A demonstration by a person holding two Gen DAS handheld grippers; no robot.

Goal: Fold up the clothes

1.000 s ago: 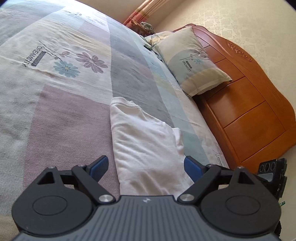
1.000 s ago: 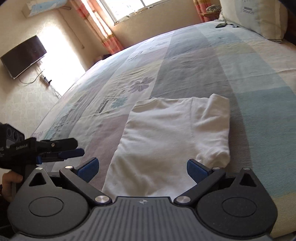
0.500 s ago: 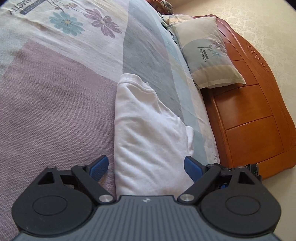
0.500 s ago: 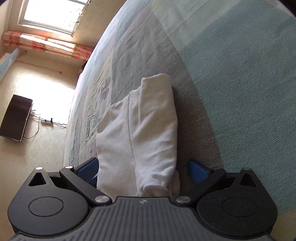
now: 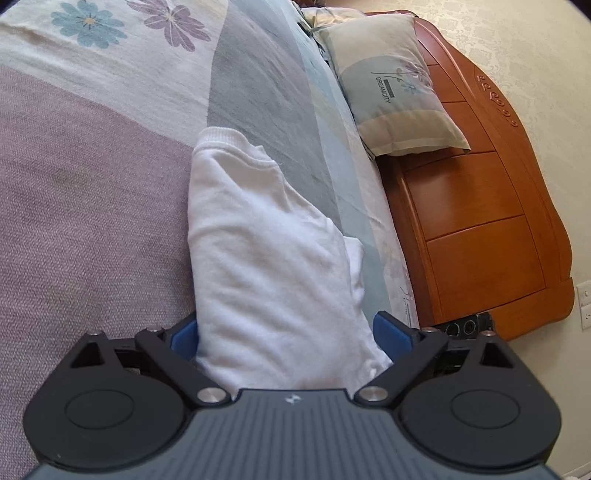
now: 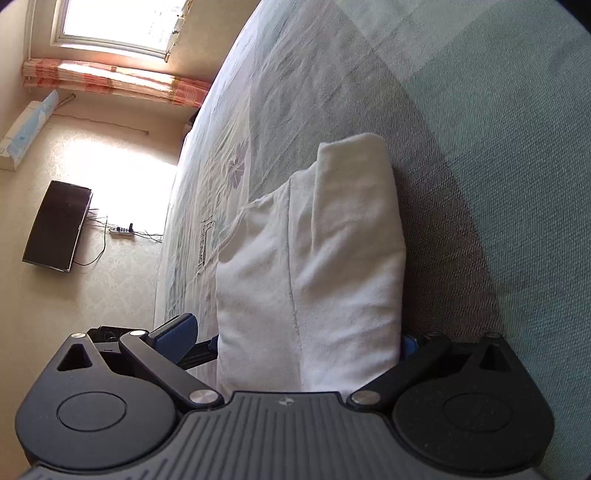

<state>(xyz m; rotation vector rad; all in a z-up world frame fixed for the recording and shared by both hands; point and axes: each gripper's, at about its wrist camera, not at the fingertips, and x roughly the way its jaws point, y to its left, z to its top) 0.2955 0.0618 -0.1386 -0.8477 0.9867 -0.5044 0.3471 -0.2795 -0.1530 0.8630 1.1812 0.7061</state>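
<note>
I'm bracketing the folded white shirt (image 5: 273,258) on the bed (image 5: 92,221), left tongs (image 5: 291,334) and right tongs (image 6: 295,336) both spread, its long axis running straight away from each.

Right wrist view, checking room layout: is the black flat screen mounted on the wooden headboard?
No, the black flat screen hangs on a pale wall beside the bed.

Bedspread (image 5: 92,192): being spread flat in patchwork blocks, flowers printed near the far edge.
Pillow (image 5: 395,85): being propped against the wooden headboard (image 5: 491,229).
Window (image 6: 118,22): being lit brightly, striped curtain (image 6: 110,81) beside it.
Television (image 6: 57,225): being mounted on the wall.
</note>
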